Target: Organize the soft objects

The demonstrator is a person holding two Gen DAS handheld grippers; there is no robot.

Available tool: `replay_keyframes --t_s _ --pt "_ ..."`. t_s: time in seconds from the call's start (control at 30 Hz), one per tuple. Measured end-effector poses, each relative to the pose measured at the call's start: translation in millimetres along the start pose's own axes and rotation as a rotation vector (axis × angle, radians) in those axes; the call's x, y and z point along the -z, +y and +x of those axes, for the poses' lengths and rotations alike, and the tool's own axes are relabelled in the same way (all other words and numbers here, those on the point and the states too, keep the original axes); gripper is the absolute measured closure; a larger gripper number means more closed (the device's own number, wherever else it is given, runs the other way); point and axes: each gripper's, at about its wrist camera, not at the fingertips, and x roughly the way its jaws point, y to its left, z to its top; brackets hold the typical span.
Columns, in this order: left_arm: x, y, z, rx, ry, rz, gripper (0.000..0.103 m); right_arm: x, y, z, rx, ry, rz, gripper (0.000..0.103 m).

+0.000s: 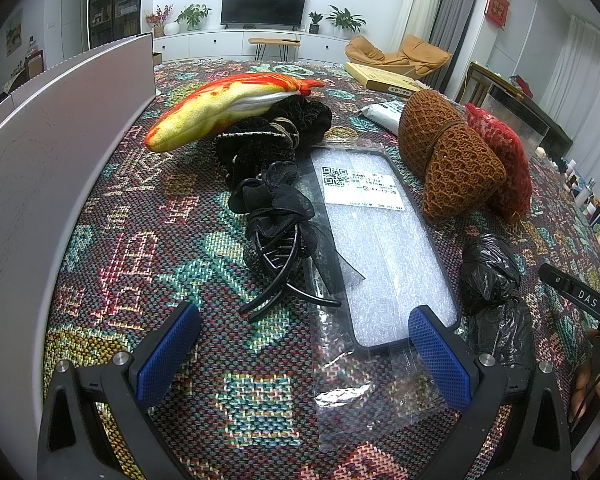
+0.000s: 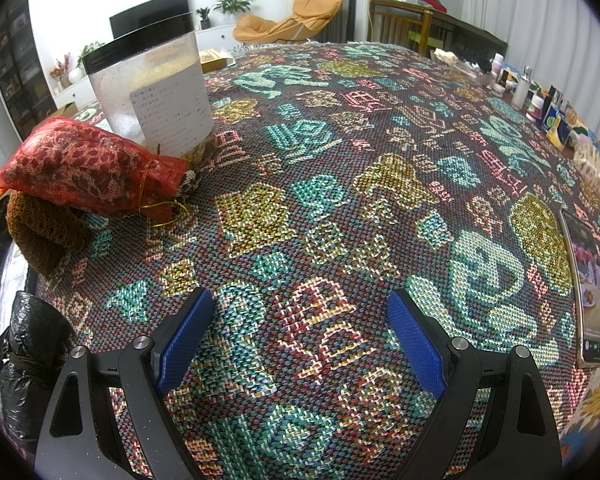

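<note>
In the left wrist view my left gripper (image 1: 304,344) is open and empty, low over the patterned cloth. Ahead of it lie a black hair claw with a gauze bow (image 1: 278,232), a black scrunchie (image 1: 276,132), a yellow-orange plush fish (image 1: 228,108), a brown knit pouch (image 1: 448,152), a red mesh pouch (image 1: 504,152) and a crumpled black plastic bag (image 1: 492,280). In the right wrist view my right gripper (image 2: 300,336) is open and empty over bare cloth. The red pouch (image 2: 88,164), brown pouch (image 2: 44,228) and black bag (image 2: 28,352) lie at its left.
A bubble-wrap packet with a label (image 1: 380,240) lies between the hair claw and the brown pouch. A grey box wall (image 1: 40,184) stands at the left. A clear jar with a black lid (image 2: 152,84) stands behind the red pouch. A phone (image 2: 588,288) and bottles (image 2: 532,92) lie at the right.
</note>
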Motion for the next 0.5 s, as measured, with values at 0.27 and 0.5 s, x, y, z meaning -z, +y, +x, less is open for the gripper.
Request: replay_keyframes --t_s 0.27,0.5 --pt "0.1 -0.1 0.0 0.001 0.0 -0.001 0.0 -0.1 0.2 0.1 0.0 0.0 0.0 0.012" --pt "-0.9 -0.3 1.1 0.005 -0.002 -0.003 0.0 0.0 0.0 -0.2 -0.001 0.001 0.0 0.012"
